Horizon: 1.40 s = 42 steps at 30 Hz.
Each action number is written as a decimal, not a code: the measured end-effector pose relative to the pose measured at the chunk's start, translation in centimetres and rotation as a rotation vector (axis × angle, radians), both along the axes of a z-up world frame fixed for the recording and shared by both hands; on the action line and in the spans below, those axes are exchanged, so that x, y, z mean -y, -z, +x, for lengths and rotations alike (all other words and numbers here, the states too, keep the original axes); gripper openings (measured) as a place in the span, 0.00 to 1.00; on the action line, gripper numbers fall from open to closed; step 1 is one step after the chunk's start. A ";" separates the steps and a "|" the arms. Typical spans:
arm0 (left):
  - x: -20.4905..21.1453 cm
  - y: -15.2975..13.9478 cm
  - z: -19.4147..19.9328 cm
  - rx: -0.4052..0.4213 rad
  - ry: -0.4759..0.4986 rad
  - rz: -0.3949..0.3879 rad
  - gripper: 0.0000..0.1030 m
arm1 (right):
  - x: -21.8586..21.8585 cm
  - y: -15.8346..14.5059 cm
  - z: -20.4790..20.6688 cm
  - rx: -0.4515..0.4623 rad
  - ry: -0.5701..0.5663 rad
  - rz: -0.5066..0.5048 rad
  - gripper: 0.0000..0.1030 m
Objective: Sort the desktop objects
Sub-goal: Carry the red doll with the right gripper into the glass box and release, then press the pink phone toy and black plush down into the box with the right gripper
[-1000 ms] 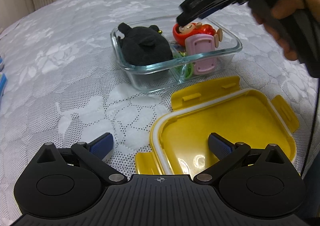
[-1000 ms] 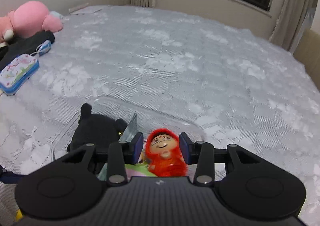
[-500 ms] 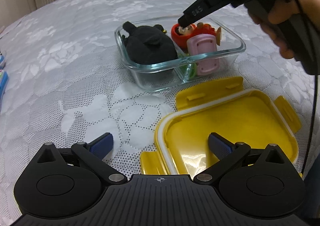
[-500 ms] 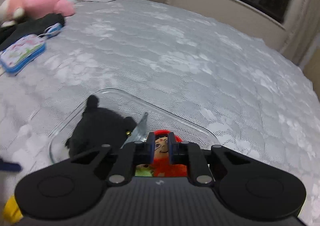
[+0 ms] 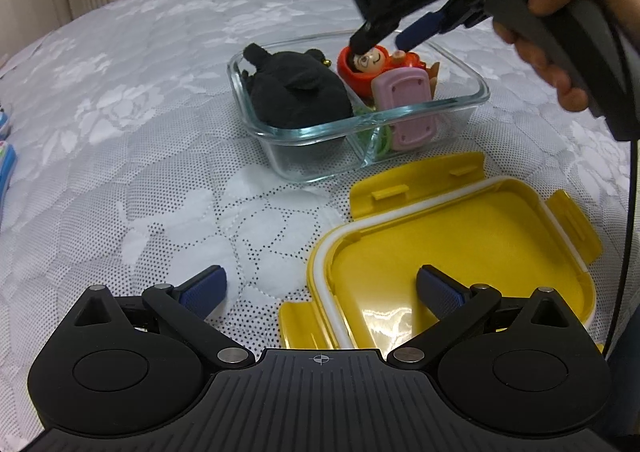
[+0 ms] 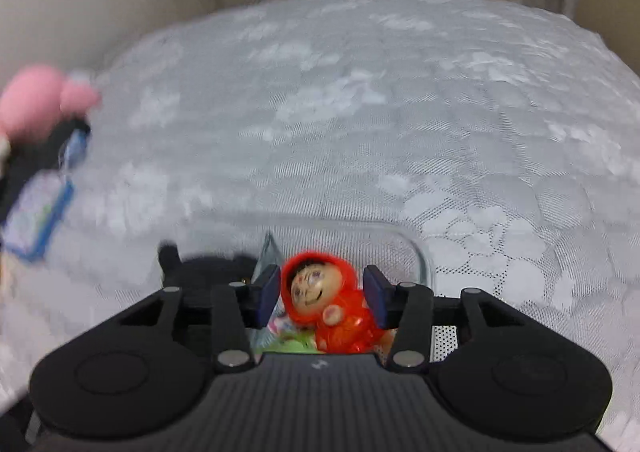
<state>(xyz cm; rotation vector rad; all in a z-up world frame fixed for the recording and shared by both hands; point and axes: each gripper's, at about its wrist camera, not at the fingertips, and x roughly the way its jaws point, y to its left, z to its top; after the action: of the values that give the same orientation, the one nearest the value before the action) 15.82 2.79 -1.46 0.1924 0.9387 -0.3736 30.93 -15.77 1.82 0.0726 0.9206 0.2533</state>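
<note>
The right gripper (image 6: 322,302) hangs over the clear two-compartment glass container (image 5: 460,101), its jaws parted on either side of the red-hooded plastic doll (image 6: 340,312), their blue pads near the hood without clearly pressing it; the doll lies in the right-hand compartment beside a pink rectangular plastic piece (image 5: 406,111); a black plush toy (image 5: 298,93) fills the other compartment; the left gripper (image 5: 320,288) hovers with jaws wide over the yellow snap-lock lid (image 5: 460,244) on the white lace bedspread (image 5: 140,131).
</note>
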 end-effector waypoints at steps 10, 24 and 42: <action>-0.1 0.0 0.2 -0.005 -0.002 -0.009 1.00 | -5.2 1.8 -2.0 0.139 -0.289 -0.363 0.51; 0.1 0.0 -0.1 0.003 0.002 0.003 1.00 | -3.5 -1.3 -4.8 0.240 -0.314 -0.390 0.57; 0.0 0.0 -0.2 0.002 0.002 0.001 1.00 | -1.1 1.0 -4.3 0.033 -0.210 -0.184 0.44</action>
<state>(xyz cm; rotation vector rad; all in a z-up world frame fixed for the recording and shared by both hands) 15.64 2.84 -1.51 0.1945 0.9372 -0.3746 26.68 -14.62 0.86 -0.1988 0.9156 0.3621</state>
